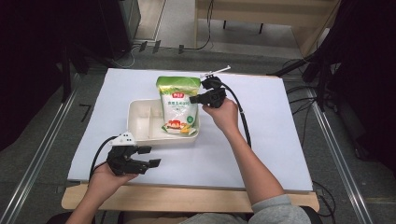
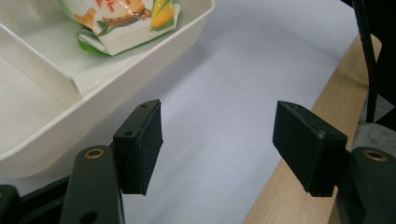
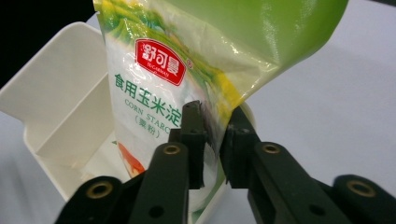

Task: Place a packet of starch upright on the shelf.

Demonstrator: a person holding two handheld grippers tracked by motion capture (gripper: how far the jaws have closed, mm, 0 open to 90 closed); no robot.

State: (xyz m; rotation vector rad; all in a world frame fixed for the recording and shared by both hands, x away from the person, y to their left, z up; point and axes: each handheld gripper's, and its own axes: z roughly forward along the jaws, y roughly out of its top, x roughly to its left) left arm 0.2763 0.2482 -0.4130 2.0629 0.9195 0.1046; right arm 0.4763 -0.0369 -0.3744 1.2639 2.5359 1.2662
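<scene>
Starch bag point(image 1: 178, 105) stands in tray point(image 1: 140, 122), edge pinched by right tongs point(image 1: 200, 99); left tongs point(image 1: 148, 157) gape apart

Upright bag point(image 1: 178, 105) blocks tray's point(image 1: 140, 135) right compartment; left compartment open.

Your left gripper point(image 1: 148, 157) is black, with a grey three-cornered plate on top and a black cable trailing from it. Its flat rectangular pads point(image 2: 148, 144) sit on arms with brass-ringed screw holes. Your right gripper point(image 1: 196, 98) is black too, with a thick black cable. Your right arm wears a grey sleeve point(image 1: 275, 211).
</scene>
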